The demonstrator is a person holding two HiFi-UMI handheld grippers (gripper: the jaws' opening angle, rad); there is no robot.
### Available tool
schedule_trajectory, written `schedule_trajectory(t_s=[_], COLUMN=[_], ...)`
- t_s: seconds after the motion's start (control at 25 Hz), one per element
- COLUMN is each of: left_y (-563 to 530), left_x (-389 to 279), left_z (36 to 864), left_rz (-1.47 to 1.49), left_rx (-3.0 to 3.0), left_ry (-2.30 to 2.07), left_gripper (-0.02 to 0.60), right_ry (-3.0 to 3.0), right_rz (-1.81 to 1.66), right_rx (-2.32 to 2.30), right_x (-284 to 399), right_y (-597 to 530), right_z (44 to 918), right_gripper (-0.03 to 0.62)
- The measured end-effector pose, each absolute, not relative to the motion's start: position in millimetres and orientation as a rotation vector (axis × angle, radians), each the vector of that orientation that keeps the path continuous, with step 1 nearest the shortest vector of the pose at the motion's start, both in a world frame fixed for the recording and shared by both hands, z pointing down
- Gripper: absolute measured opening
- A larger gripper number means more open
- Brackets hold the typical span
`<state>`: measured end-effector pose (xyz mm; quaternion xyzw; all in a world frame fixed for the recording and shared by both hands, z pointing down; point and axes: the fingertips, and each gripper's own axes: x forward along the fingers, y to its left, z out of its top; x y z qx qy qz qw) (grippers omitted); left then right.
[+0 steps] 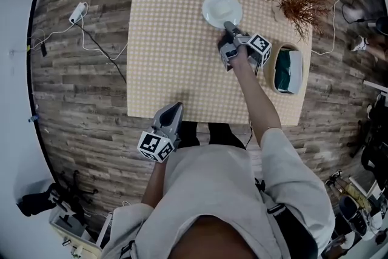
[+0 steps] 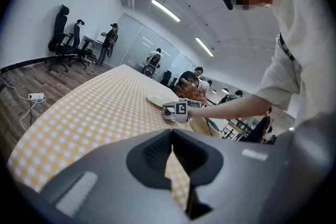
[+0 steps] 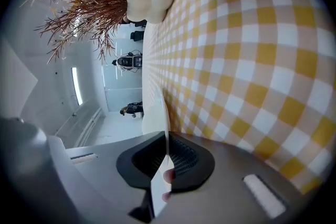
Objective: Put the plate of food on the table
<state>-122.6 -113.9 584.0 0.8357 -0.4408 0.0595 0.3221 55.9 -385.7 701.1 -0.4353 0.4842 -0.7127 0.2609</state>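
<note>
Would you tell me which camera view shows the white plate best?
The head view: the whole round plate shows from above, with the right tongs clamping its near rim. The left gripper view shows it small and edge-on; the right gripper view shows only its rim.

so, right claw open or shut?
Shut on the plate: in the right gripper view the right claw clamps its thin white rim.

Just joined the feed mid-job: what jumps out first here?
A white plate is at the far middle of the checkered table, its near rim pinched in the right hand-held gripper. A dried brown plant spreads at the far right corner; the left hand-held gripper hangs shut and empty at the near edge.
</note>
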Motion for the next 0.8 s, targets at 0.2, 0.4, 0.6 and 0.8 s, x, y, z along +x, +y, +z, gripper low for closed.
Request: schedule_trajectory(t_s=[0.2, 0.4, 0.6, 0.8], left_y=[-114, -109, -107, -106], left_x=[-121, -120, -117, -120], left_z=[579, 579, 578, 577], left_rz=[0.151, 0.155, 0.152, 0.149], left_rx=[2.202, 2.204, 2.208, 2.205], left_ry=[-1.159, -1.158, -1.163, -1.167], left_gripper=[0.01, 0.009, 0.01, 0.009], right_ry=[1.236, 1.168, 1.142, 1.165], right_rz=[-1.947, -1.963, -1.952, -1.882], right_rx=[-1.169, -1.16, -1.2, -1.133], right_x=[59, 60, 64, 62], right_y=[-386, -385, -385, -390], right_z=[700, 702, 703, 692], right_gripper=[0.011, 0.015, 0.033, 0.134])
